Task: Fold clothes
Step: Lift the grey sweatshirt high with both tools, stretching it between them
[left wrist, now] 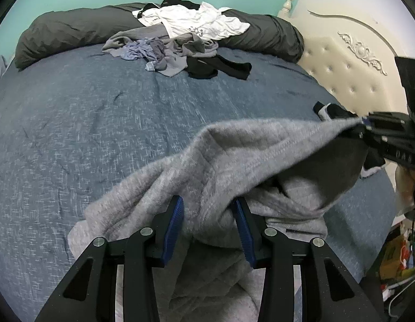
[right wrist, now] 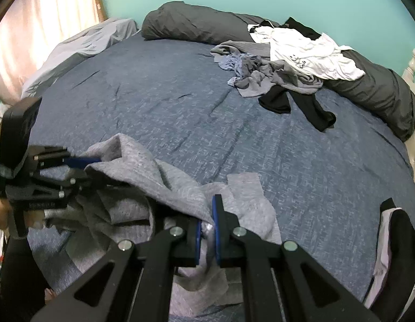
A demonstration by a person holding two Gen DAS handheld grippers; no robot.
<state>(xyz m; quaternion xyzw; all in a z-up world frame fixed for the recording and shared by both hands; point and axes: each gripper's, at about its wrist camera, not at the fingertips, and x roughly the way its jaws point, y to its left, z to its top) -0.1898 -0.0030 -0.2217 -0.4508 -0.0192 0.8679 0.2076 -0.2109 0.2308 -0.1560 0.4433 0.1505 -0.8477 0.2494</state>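
You are holding a grey sweatshirt over the near edge of the bed, one tool in each hand. Your left tool is standing with its blue pads spread apart, and a bunched fold of the grey fabric is lying between them; the pads are not pressing together on it. In the right wrist view that same left tool is reaching in from the left side, its blue tip lying against the garment's upper edge. Your right tool is pinching a thin fold of the sweatshirt, its two pads nearly meeting with the cloth caught between them. From the left wrist camera, the right tool is showing at the far right, holding a corner of the fabric lifted off the blue bedspread so the cloth is stretching between the two grips. The rest of the garment is sagging in rumpled folds onto the bedspread near you.

Further up the bed, a heap of unfolded clothes is lying well apart from the sweatshirt, with a white shirt draped on top against a dark grey duvet roll and a black garment just beside the heap. A cream tufted headboard is standing at the right.
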